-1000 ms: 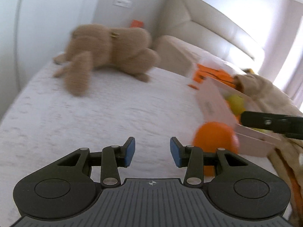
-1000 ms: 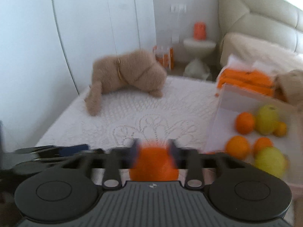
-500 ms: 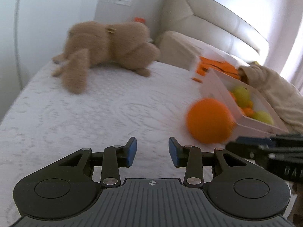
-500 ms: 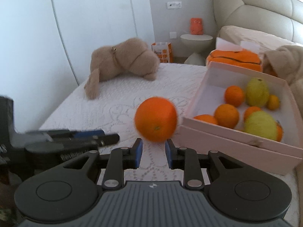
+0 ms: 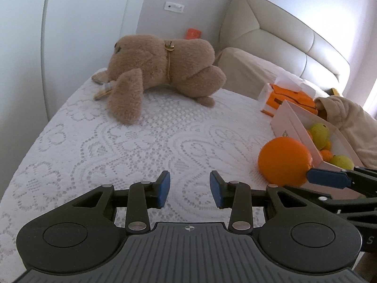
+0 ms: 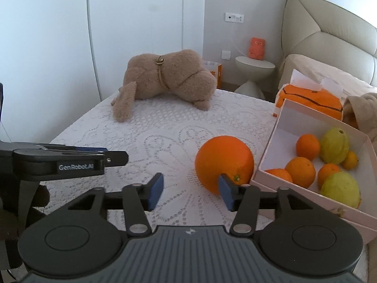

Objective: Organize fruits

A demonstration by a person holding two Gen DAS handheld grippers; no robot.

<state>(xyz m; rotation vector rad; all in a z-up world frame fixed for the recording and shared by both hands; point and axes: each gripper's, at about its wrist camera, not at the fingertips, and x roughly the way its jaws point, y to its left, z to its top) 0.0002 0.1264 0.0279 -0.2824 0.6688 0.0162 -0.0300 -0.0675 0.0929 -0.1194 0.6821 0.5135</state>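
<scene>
White lace bedspread [image 6: 146, 136] runs under both my grippers. Farthest left, my left gripper [image 5: 189, 187] hangs over bare lace, its jaws parted with nothing between them. One tan plush dog [image 6: 165, 82] lies at the far edge of the bed. My right gripper [image 6: 189, 189] is just now spreading its jaws; no fruit sits between the pads, and the one big orange [image 6: 223, 162] rests on the lace beyond the right pad, close against the near corner of the box [image 6: 273, 139]; whether that pad touches it I cannot tell. Inside the one pale box I count five small oranges [image 6: 300, 171] and two yellow-green fruits [image 6: 335, 147]. Behind the box lies one orange pouch [image 6: 311, 99], and a beige blanket [image 5: 348, 115] bunches at the far right.
</scene>
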